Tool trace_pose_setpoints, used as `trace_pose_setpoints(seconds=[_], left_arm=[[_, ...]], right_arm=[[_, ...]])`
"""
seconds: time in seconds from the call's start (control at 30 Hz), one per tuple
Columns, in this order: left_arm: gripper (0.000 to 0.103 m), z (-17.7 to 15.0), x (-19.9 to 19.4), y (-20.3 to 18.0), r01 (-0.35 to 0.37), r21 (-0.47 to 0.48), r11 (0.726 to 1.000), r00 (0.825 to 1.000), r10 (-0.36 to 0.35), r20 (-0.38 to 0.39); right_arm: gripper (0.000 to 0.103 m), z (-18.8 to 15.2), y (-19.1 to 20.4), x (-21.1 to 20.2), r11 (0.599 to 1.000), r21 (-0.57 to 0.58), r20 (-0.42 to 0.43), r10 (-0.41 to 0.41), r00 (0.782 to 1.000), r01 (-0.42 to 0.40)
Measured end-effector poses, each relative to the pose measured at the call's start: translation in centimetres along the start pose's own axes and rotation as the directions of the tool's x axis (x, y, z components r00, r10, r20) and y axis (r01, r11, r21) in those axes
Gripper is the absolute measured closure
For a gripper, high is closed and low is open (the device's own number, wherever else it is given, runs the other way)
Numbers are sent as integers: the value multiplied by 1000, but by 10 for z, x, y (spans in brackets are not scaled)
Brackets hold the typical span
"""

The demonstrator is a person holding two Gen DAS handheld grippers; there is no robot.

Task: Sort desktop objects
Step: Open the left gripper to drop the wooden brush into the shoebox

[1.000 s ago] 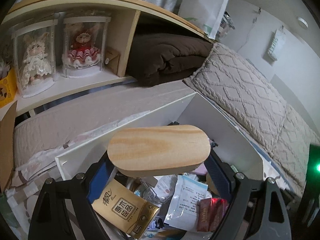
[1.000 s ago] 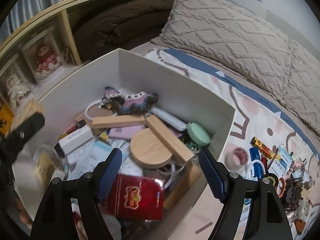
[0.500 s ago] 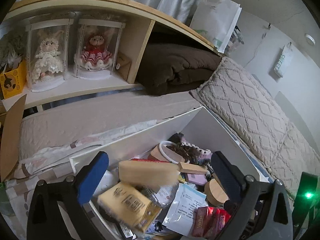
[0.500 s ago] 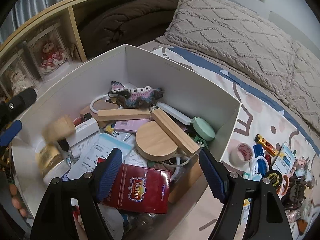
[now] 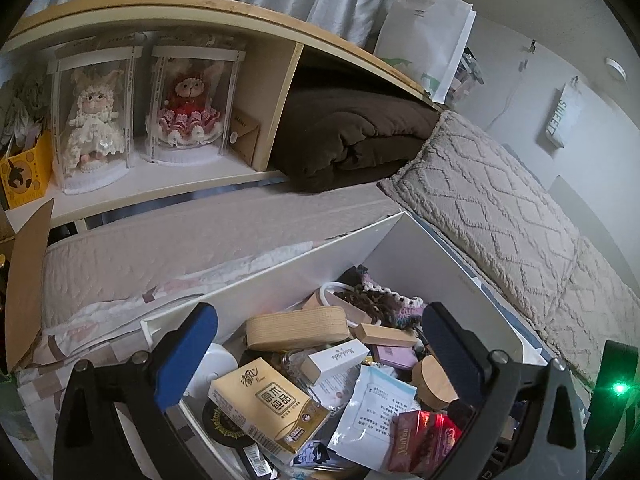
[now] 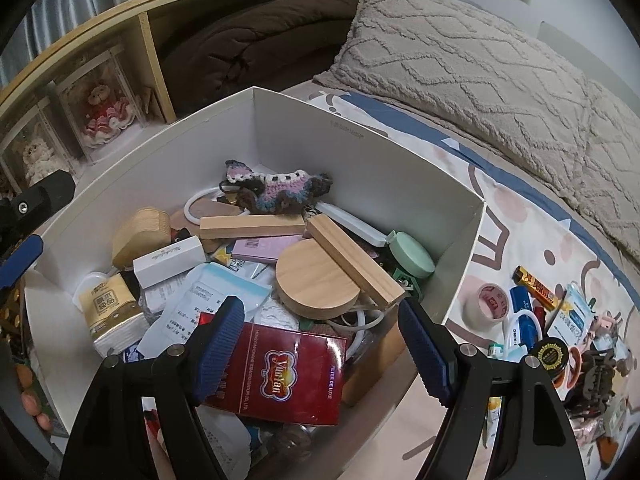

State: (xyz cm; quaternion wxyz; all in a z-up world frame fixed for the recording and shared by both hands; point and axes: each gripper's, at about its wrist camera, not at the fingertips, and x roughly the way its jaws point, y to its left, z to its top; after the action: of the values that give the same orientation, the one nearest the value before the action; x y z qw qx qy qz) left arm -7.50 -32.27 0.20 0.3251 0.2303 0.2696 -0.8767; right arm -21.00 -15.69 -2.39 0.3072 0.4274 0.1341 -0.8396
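Observation:
A white box (image 6: pixel 400 168) on the bed holds many small things. An oval wooden block (image 5: pixel 296 327) lies on its edge in the pile near the box's back left; it also shows in the right wrist view (image 6: pixel 140 234). My left gripper (image 5: pixel 320 352) is open and empty above the box. My right gripper (image 6: pixel 320 344) is open and empty over a red YunYan packet (image 6: pixel 280 372). Loose small items (image 6: pixel 536 312) lie on the bed sheet right of the box.
In the box are a round wooden disc (image 6: pixel 316 280), wooden bars (image 6: pixel 352 264), a crochet piece (image 6: pixel 276 192), a tissue pack (image 5: pixel 264 404) and paper packets. A shelf with two boxed dolls (image 5: pixel 136 108) and a brown blanket (image 5: pixel 352 136) stands behind. A knitted pillow (image 6: pixel 480 64) lies right.
My left gripper opened and let go of the oval wooden block, which dropped into the box and came to rest on its edge. My right gripper stayed open and shifted slightly.

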Motion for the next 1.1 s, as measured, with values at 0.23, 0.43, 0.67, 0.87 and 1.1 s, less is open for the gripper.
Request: trace_pose_setpoints(seconds=[0.23, 0.43, 0.67, 0.87, 1.1], left_arm=[[0, -2, 0, -2, 0, 23, 1000, 1000, 1, -3], [0, -4, -1, -6, 5, 38, 999, 1000, -4, -4], [0, -6, -6, -11, 9, 58, 998, 1000, -9, 4], [0, -9, -11, -15, 16, 86, 996, 1000, -17, 2], [0, -13, -23, -19, 17, 129, 991, 1000, -20, 23]], right_arm=[[24, -3, -1, -7, 1000, -3, 29, -2, 1000, 2], [24, -8, -4, -21, 1000, -6, 74, 1, 997, -1], [24, -15, -5, -39, 1000, -24, 132, 22, 991, -19], [0, -25, -7, -54, 999, -31, 189, 26, 982, -20], [0, -38, -12, -72, 1000, -17, 232, 28, 972, -25]])
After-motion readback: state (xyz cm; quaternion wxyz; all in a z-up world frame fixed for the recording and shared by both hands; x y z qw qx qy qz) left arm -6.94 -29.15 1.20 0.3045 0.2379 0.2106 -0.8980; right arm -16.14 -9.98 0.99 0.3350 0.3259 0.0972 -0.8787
